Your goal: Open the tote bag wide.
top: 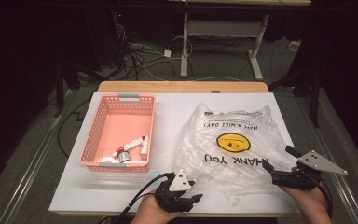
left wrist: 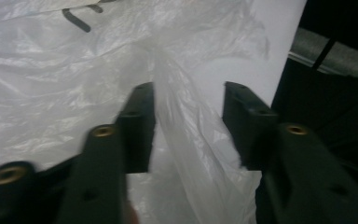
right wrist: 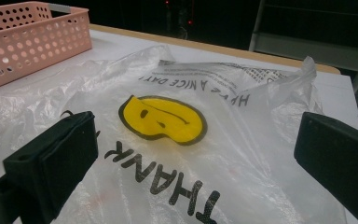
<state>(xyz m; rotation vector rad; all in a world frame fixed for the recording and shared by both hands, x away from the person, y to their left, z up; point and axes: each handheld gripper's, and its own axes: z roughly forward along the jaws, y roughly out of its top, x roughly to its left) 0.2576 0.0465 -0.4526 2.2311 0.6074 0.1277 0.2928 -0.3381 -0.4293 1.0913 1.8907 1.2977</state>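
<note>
A clear plastic bag (top: 233, 140) printed with a yellow smiley and "THANK YOU" lies crumpled on the white table top. My left gripper (top: 194, 190) is at the bag's near left corner. In the left gripper view a raised fold of the bag (left wrist: 186, 140) stands between the jaws of my left gripper (left wrist: 189, 100). The fold brushes the left one and stays clear of the right one. My right gripper (top: 279, 159) sits at the bag's near right edge. Seen from my right gripper (right wrist: 196, 149), the jaws stand wide open over the bag (right wrist: 168, 140), gripping nothing.
A pink perforated basket (top: 93, 135) stands at the left of the table, also seen as the basket (right wrist: 28, 42) in the right gripper view. It holds a few small tubes (top: 130, 145). Cables and desk legs lie on the floor beyond the table's far edge (top: 182, 87).
</note>
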